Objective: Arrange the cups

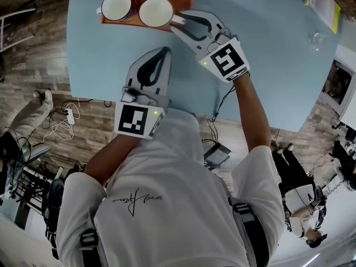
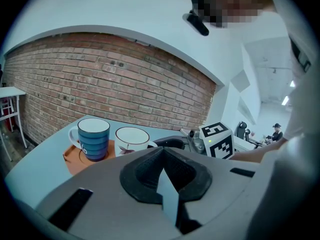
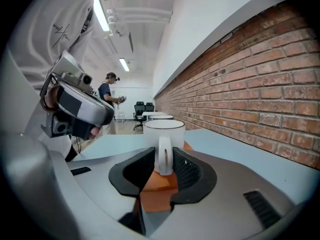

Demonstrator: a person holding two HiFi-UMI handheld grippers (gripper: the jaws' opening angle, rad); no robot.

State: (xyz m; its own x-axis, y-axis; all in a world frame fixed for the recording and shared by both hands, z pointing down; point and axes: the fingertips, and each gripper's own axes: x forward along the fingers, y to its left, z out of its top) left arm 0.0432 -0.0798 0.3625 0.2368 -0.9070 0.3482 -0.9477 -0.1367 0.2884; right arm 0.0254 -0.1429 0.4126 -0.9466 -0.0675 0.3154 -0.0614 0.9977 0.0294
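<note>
Right gripper view shows the right tool (image 3: 164,160) clamped on the handle of the white ceramic cup (image 3: 164,129). The cup stands straight ahead on the flat orange tray (image 3: 159,186), its handle pointing back at the tool. In the head view the blue-striped mug (image 1: 116,6) sits just left of it. The left tool (image 1: 165,51), jaws together and empty, is nearer the person, over the light blue table (image 1: 267,49).

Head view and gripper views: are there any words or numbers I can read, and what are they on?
Nothing reads clearly.
Shirt: a handwritten scrawl, too loopy to read.
Marker cubes: black and white squares, no letters.
Blue striped cup: a small mark, too blurred.
White cup: a leaf picture, no words.
Yellow thing: print too small.
</note>
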